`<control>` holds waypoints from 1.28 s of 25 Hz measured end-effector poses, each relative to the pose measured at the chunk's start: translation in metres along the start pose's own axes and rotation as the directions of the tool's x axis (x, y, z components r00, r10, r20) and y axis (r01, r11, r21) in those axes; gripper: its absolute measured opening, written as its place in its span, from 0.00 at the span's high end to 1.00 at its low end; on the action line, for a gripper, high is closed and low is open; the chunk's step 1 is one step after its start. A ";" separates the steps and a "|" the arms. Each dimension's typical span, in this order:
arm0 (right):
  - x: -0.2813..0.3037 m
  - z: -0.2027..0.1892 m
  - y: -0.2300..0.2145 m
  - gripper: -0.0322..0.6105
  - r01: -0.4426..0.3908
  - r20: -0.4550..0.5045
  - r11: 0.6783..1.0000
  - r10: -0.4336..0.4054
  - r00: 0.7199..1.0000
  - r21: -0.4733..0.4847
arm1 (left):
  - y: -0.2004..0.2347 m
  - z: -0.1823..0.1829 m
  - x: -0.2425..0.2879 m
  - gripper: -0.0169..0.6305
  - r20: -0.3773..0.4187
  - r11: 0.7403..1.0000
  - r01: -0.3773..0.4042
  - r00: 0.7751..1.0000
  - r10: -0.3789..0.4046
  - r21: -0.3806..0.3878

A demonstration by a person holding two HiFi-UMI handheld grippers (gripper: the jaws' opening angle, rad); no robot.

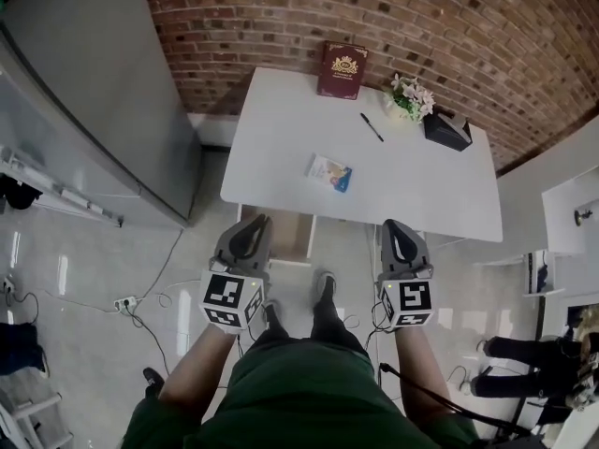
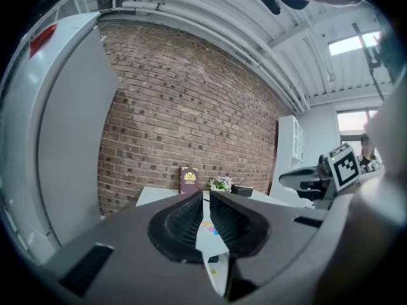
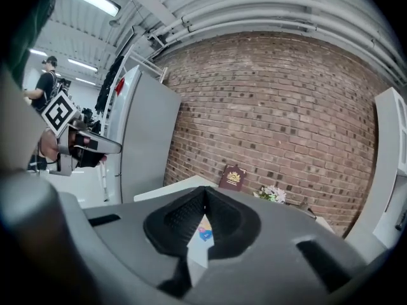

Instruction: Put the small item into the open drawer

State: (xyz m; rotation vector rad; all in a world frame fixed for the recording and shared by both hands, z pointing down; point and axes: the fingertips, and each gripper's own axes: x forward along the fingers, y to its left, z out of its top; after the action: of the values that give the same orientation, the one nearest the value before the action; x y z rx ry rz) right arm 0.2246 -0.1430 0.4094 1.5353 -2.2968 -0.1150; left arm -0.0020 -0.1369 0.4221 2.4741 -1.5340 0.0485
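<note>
Blue-and-white flat packet [image 1: 329, 172] lies mid white table [image 1: 281, 129], ahead between my empty tongs, long axis slanting across; right gripper [image 1: 393, 224] closed, left gripper [image 1: 255, 221] barely parted, open wooden drawer [image 1: 288, 236] just ahead of left.

Small blue-and-white packet [image 1: 329, 172] lies flat on table [image 1: 412, 190]; drawer [image 1: 285, 237] open

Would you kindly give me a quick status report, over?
Left tongs barely ajar, right tongs shut, both empty. Small packet on table, untouched. Drawer open below; nothing blocking.
</note>
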 end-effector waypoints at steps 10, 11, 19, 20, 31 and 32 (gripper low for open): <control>0.106 -0.038 0.000 0.93 -0.241 -0.063 0.969 0.238 0.969 -0.052 | 0.010 -0.006 0.027 0.93 -0.057 0.985 -0.170 0.984 0.170 0.019; 0.115 -0.044 0.000 0.93 -0.267 -0.073 0.962 0.262 0.962 -0.060 | 0.010 -0.009 0.032 0.93 -0.069 0.982 -0.189 0.979 0.190 0.015; 0.188 -0.119 0.012 0.84 -0.488 -0.227 0.864 0.454 0.862 -0.126 | 0.003 -0.041 0.065 0.93 -0.145 0.948 -0.317 0.939 0.311 -0.017; 0.196 -0.129 0.016 0.84 -0.516 -0.253 0.846 0.474 0.843 -0.133 | 0.001 -0.044 0.067 0.93 -0.159 0.942 -0.333 0.932 0.325 -0.029; 0.257 -0.201 0.049 0.78 -0.652 -0.451 0.714 0.509 0.733 -0.255 | 0.007 -0.083 0.036 0.93 -0.249 0.837 -0.540 0.826 0.506 -0.091; 0.260 -0.205 0.051 0.78 -0.658 -0.464 0.703 0.505 0.728 -0.268 | 0.007 -0.085 0.032 0.93 -0.252 0.827 -0.554 0.817 0.518 -0.097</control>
State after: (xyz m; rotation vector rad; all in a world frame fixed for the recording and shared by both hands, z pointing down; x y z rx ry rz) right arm 0.1649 -0.3299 0.6813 0.4931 -2.1583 -0.1268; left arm 0.0145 -0.1504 0.5108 1.7670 -1.9917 0.2629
